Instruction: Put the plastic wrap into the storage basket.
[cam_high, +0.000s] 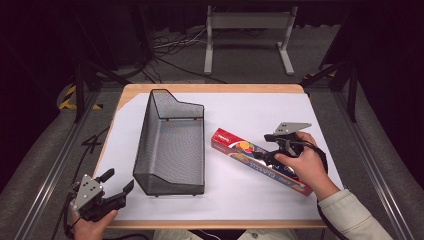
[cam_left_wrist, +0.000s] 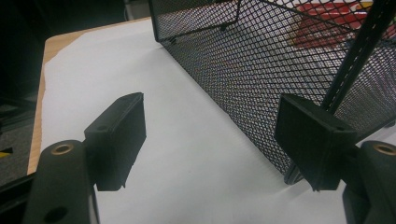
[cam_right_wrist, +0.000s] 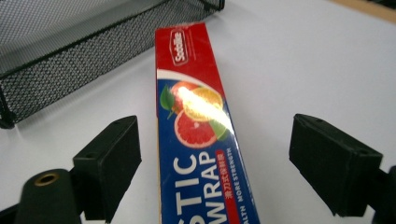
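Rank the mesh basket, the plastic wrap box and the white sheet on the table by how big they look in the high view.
1. White sheet, covering most of the tabletop.
2. Mesh basket, clearly the next largest.
3. Plastic wrap box, long but narrow, and partly hidden under the right claw and hand.

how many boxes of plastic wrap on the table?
1. The plastic wrap box lies flat on the white sheet, right of the mesh basket, between the open right tongs. None visible inside the basket.

The white sheet (cam_high: 260, 107) lies bare behind the plastic wrap box (cam_high: 252, 157). The mesh basket (cam_high: 172, 145) stands as a wall just left of the box and just beside the left gripper (cam_high: 117, 182).
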